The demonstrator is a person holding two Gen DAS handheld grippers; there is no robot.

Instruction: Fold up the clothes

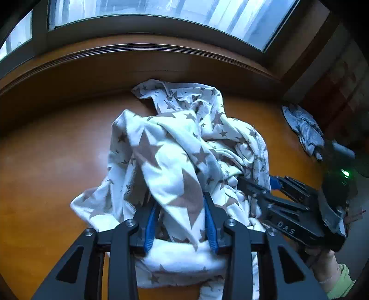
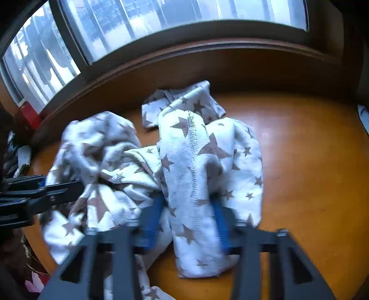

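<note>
One garment (image 1: 184,147), white with brown stars both large and small, lies crumpled in a heap on the orange wooden tabletop (image 1: 46,161) below the window (image 1: 161,9), its stitched seams turned outward. My left claw (image 1: 181,221) pinches a fold of it between the blue pads, the cloth draping over both fingers. My right claw (image 2: 186,219) grips another thick bunched fold the same way, coming in low from the heap's right side. A striped blue cloth (image 1: 304,129) lies well apart at the tabletop's right edge.
</note>
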